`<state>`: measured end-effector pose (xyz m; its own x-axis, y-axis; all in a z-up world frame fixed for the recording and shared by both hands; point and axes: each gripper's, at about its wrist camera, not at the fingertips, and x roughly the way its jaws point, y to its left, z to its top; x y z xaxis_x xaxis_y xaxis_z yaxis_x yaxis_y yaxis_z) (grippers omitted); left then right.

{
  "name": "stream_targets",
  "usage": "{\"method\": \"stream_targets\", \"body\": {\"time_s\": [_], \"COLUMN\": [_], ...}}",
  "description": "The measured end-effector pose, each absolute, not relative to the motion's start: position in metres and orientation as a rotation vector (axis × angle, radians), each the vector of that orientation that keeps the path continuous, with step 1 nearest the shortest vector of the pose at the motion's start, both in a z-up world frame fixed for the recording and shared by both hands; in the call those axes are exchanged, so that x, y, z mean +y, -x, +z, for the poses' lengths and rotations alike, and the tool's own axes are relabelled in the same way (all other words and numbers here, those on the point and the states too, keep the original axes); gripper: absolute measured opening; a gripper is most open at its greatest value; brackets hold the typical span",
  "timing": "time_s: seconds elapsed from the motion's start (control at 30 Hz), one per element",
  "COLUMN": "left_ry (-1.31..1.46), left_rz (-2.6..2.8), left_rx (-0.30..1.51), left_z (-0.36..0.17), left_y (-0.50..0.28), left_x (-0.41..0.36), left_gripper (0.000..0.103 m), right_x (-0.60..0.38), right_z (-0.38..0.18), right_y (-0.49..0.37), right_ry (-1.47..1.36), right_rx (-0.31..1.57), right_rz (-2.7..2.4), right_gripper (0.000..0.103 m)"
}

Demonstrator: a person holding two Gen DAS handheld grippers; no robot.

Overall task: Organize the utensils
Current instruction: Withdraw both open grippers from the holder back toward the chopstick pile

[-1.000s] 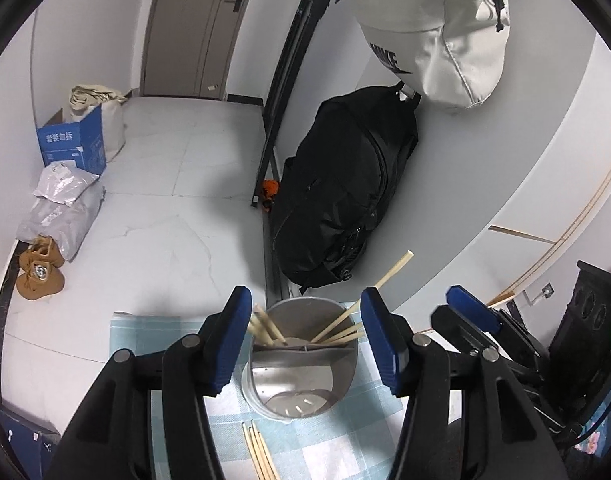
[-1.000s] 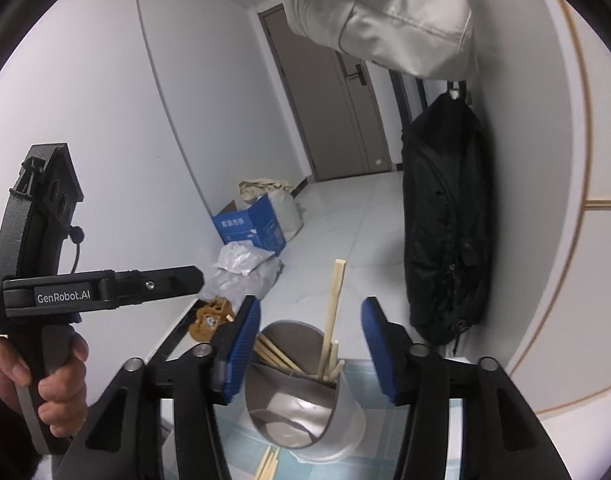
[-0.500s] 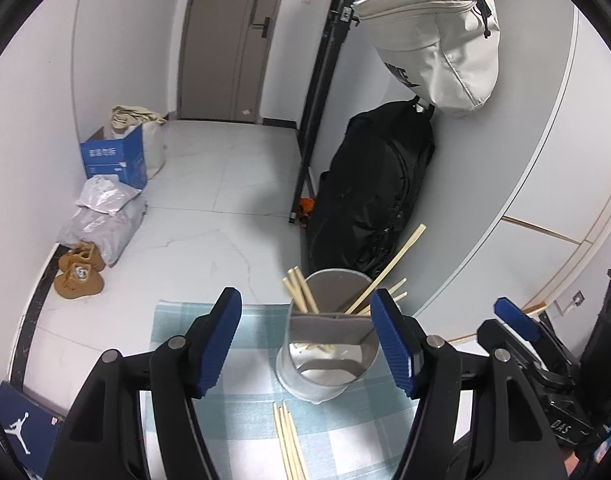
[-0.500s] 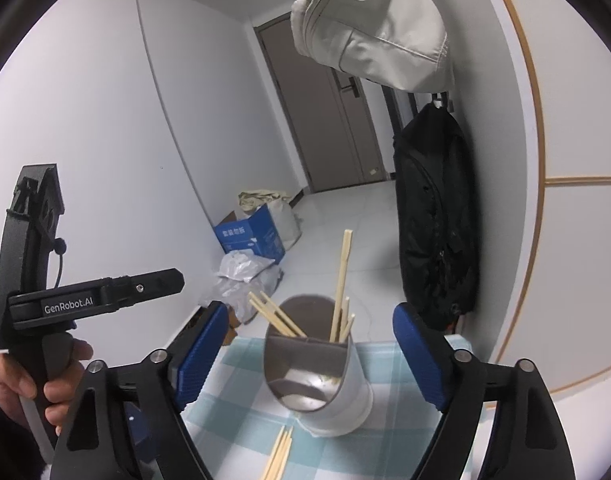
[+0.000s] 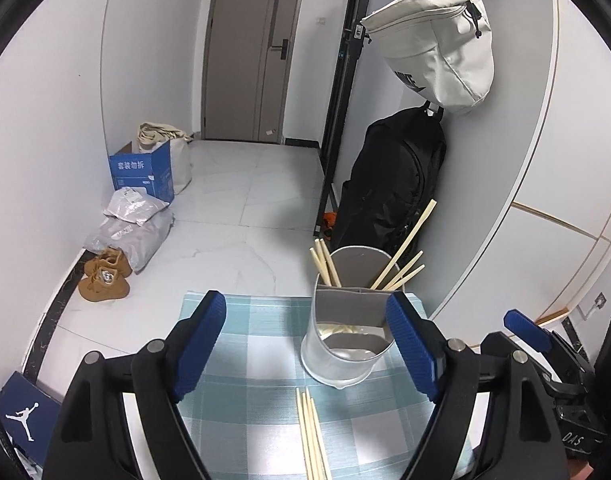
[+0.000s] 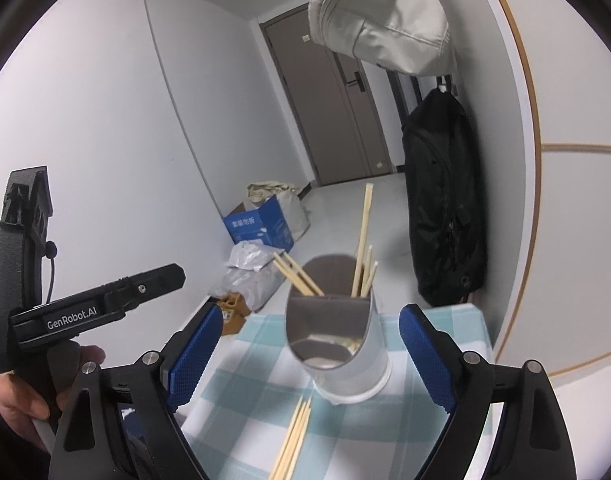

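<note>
Left tongs (image 5: 307, 346) spreading wider, nothing between the blue pads (image 5: 199, 344). Right tongs (image 6: 307, 362) likewise opening, empty, with the holder (image 6: 337, 344) seen in the gap but beyond the tips and untouched. Holder upright on the checked cloth (image 5: 261, 336) over the surface, near the cloth's far right corner. Divided inside: chopsticks (image 5: 325, 262) leaning left in one rear compartment, more fanning right in the other, one sticking out higher than the rest. Front compartment showing only pale reflections. Loose sticks (image 5: 311, 432) lying flat on the cloth just in front of the holder, close to parallel, apart from its base. Hand (image 6: 29, 392) around the left handle at the right view's lower left.
</note>
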<state>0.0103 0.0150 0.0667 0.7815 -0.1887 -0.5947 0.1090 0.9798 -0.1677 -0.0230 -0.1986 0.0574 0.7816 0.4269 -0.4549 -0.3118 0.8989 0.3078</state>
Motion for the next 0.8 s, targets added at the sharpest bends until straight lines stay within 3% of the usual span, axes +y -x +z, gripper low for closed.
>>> {"method": "stream_targets", "body": {"time_s": [0.57, 0.8], "left_ry": [0.163, 0.195], "left_rz": [-0.100, -0.035], "left_rx": [0.692, 0.737], "left_z": [0.002, -0.034], "left_y": [0.002, 0.003], "left_x": [0.028, 0.047], "left_gripper": [0.079, 0.079], "right_x": [-0.183, -0.172], "right_z": [-0.001, -0.042], "right_y": [0.038, 0.025], "right_ry": [-0.200, -0.181], "right_rx": [0.651, 0.815], "right_rz": [0.398, 0.389], "right_gripper": [0.088, 0.076]}}
